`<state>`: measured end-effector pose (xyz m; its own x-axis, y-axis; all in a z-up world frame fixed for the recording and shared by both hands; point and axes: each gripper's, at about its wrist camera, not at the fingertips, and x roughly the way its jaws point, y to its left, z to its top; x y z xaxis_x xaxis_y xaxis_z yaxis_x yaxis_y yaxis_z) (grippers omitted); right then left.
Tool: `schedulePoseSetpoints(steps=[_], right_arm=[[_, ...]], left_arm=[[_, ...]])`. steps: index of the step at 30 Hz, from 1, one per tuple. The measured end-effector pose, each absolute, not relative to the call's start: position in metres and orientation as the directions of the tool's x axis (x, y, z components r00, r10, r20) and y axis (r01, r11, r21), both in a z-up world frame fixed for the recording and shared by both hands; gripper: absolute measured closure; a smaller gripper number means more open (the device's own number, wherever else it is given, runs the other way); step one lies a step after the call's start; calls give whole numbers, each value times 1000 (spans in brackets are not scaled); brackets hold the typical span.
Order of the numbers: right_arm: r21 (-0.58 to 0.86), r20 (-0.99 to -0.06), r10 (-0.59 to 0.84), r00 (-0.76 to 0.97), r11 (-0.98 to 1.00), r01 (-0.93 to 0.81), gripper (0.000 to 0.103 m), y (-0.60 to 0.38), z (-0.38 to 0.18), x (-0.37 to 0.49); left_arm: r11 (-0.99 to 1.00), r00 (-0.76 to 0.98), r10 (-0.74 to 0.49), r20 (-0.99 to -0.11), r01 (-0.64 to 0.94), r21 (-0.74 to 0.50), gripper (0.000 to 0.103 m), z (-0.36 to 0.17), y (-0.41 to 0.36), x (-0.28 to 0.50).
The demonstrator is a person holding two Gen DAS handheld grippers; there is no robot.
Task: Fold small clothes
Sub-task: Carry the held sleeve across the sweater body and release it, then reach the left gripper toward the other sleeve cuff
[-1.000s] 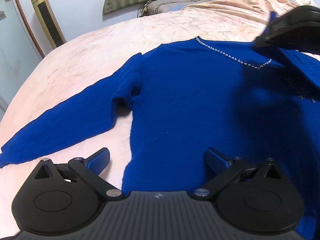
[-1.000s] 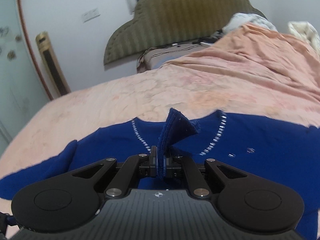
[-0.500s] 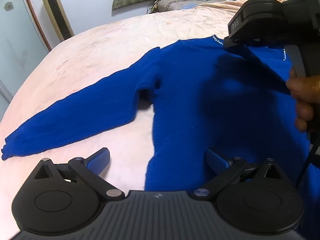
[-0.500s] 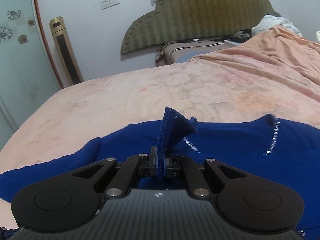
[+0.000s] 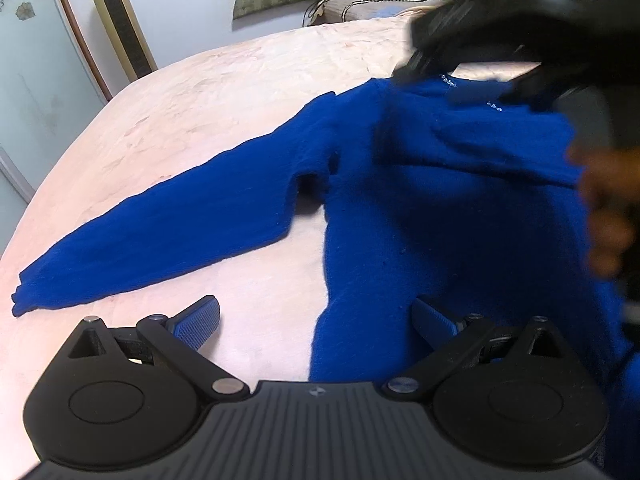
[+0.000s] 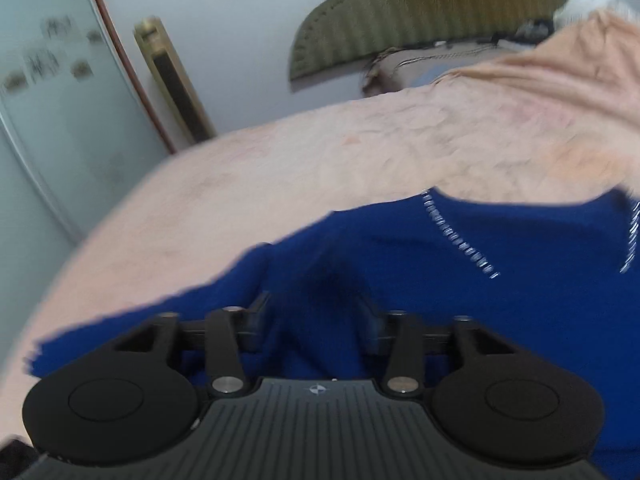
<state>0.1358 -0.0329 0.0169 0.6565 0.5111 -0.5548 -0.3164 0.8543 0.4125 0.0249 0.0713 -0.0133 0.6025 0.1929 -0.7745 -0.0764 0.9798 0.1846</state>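
Just now, change: your right gripper [image 6: 316, 322] let go; a second ago its jaws were clamped on a pinched cuff of blue knit standing up between them, and at this moment they were opening with no cloth upright in the gap, only sweater lying beneath.
Right gripper, state: jaws parted and opening, pads pressing on nothing; the sweater fabric lay under and between them, loose.
Left gripper [image 5: 316, 318], state: jaws spread wide, holding nothing; one fingertip sat over the bedspread [image 5: 240, 92], the other over the sweater's lower body, as it had a second before.
Sweater [image 5: 420, 200], place: it lay flat on the pink bedspread, body toward the right of the left wrist view, rhinestone neckline [image 6: 460, 240] at the far edge.
Folded sleeve: you had carried the right-hand sleeve across the chest; a band of doubled knit lay over the body below the neckline.
Other sleeve [image 5: 160, 236]: it stretched out to the left, flat and unfolded.
Meaning for the task: one sleeve fold looked placed, so the outstretched sleeve was likely next.
Risk: the released cuff could shift if your gripper dragged over it.
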Motion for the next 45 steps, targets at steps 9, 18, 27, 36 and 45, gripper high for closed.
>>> schedulePoseSetpoints(steps=[9,18,27,36,45], right_arm=[[533,-522,542,658,810,-245,48,-75,27,129],[541,-576,554,601,810,-228,38,-69,9,114],[287,-582,366,726,928,-238,5,-94,36,54],[36,-592,162,789,984,-175,0,-133,36,-5],[-214,-503,10,865,967,-135,0,-155,42,-48]], left_arm=[[979,601,196,-775,-78,187,0,-11,68,24],[976,596,218,-773,-112,189,0,-11,77,25],[977,597,213,-773,-108,186,0,-10,71,23],[973,597,228,-769,-121,194,0,-9,70,23],[963,586,269,-764,-183,199,0,-7,79,26]])
